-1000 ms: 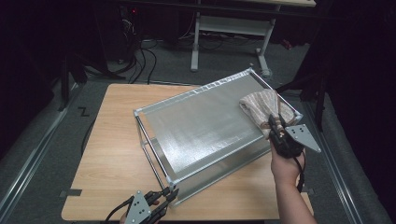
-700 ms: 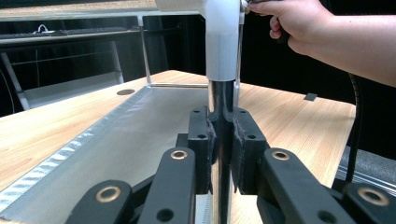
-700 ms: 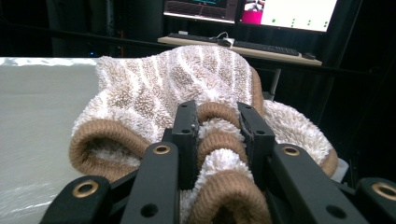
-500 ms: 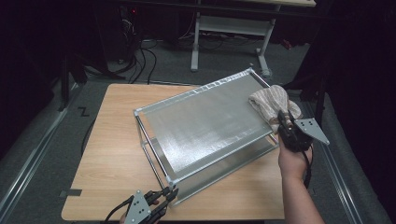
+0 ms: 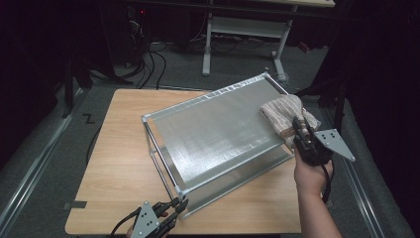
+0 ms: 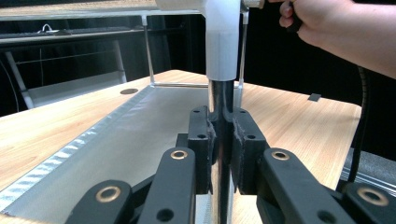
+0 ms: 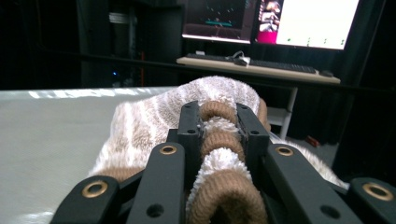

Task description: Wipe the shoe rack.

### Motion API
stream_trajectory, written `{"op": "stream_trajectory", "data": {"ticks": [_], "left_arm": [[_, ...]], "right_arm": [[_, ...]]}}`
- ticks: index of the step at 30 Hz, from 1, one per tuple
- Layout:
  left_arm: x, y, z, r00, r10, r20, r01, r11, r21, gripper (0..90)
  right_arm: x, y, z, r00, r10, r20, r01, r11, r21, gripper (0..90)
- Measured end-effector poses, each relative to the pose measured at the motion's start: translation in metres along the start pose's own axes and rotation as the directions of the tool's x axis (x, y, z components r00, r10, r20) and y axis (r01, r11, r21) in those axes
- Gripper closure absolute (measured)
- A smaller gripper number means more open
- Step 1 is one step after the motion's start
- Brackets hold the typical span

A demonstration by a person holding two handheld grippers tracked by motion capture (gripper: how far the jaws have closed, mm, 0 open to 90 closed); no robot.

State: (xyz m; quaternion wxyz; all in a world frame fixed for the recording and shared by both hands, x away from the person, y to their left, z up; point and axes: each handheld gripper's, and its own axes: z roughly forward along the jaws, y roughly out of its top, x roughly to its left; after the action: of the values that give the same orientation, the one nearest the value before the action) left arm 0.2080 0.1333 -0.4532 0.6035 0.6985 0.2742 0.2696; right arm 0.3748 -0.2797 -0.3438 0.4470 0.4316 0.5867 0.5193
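Gripping a striped brown-and-white towel [image 5: 285, 115], the right gripper [image 5: 300, 129] is held out over the far right corner of a metal shelf rack [image 5: 218, 131] on a wooden table [image 5: 116, 148]. The person's right hand [image 5: 311, 171] comes in from the bottom edge, forearm angled up and slightly left, jaws pointing away toward the far side of the table. Those jaws have just been closing, and the towel is bunched between them.

At the rack's near corner the left gripper [image 5: 174, 209] sits low at the table's front edge, jaws aimed up and to the right and clamped tight on the dark upright post [image 6: 222, 140].

Seen from the right gripper view, folds of towel [image 7: 219, 135] bulge up between the two black pads, with a desk, a keyboard [image 7: 261, 65] and lit screens [image 7: 308, 21] behind. From the left gripper view, the post runs up into a white corner fitting [image 6: 222, 37], the lower shelf stretches away across the tabletop, and the right hand [image 6: 327, 23] shows at upper right.

Viewed from above, the rack's long axis runs diagonally, from near left to far right. The towel lies on the top shelf at the far right end, draping over the right edge, its length running from the jaws toward the far left.
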Motion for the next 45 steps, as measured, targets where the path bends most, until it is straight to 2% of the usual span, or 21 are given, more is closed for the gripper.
{"op": "stream_trajectory", "data": {"ticks": [4,9,13,16,22,25,30,34,38,45], "left_arm": [[0.001,0.000,0.000,1.0000,-0.004,-0.002,0.004,1.0000,-0.001,79.9],[0.001,0.000,0.000,1.0000,-0.006,-0.002,0.006,1.0000,-0.003,79.9],[0.001,0.000,0.000,1.0000,-0.007,-0.001,0.007,1.0000,-0.002,80.0],[0.001,0.000,0.000,1.0000,-0.007,-0.001,0.007,1.0000,-0.003,79.9],[0.001,0.000,0.000,1.0000,-0.006,-0.001,0.006,1.0000,-0.003,79.9],[0.001,0.000,0.000,1.0000,-0.004,-0.002,0.004,1.0000,-0.002,79.9],[0.001,0.000,0.000,1.0000,-0.004,-0.002,0.004,1.0000,-0.002,79.9],[0.001,0.000,0.000,1.0000,-0.003,-0.003,0.003,1.0000,-0.002,79.9],[0.001,0.000,0.000,1.0000,-0.002,-0.005,0.002,1.0000,-0.002,79.9],[0.001,-0.001,0.000,1.0000,-0.005,-0.004,0.005,1.0000,-0.005,79.9]], "right_arm": [[0.004,0.007,-0.005,0.9999,-0.008,-0.014,0.008,1.000,-0.013,76.2],[0.005,0.003,-0.003,0.9995,0.009,-0.031,-0.008,1.000,0.029,71.9],[0.002,-0.002,0.000,0.9986,0.031,-0.043,-0.029,0.998,0.060,59.9],[-0.001,-0.002,0.001,0.9978,0.046,-0.049,-0.043,0.998,0.056,49.4],[-0.003,-0.006,0.007,0.9963,0.048,-0.072,-0.042,0.996,0.078,42.1],[-0.002,-0.013,0.009,0.9961,0.044,-0.076,-0.037,0.995,0.095,46.1],[-0.001,-0.020,0.010,0.9941,0.062,-0.089,-0.054,0.995,0.086,63.3],[0.002,-0.020,0.011,0.9966,0.031,-0.076,-0.024,0.996,0.082,72.9],[0.005,-0.020,0.009,0.9982,0.010,-0.060,-0.007,0.998,0.063,75.4],[0.010,-0.006,-0.006,0.9976,0.002,-0.070,-0.003,1.000,-0.018,75.8]]}}
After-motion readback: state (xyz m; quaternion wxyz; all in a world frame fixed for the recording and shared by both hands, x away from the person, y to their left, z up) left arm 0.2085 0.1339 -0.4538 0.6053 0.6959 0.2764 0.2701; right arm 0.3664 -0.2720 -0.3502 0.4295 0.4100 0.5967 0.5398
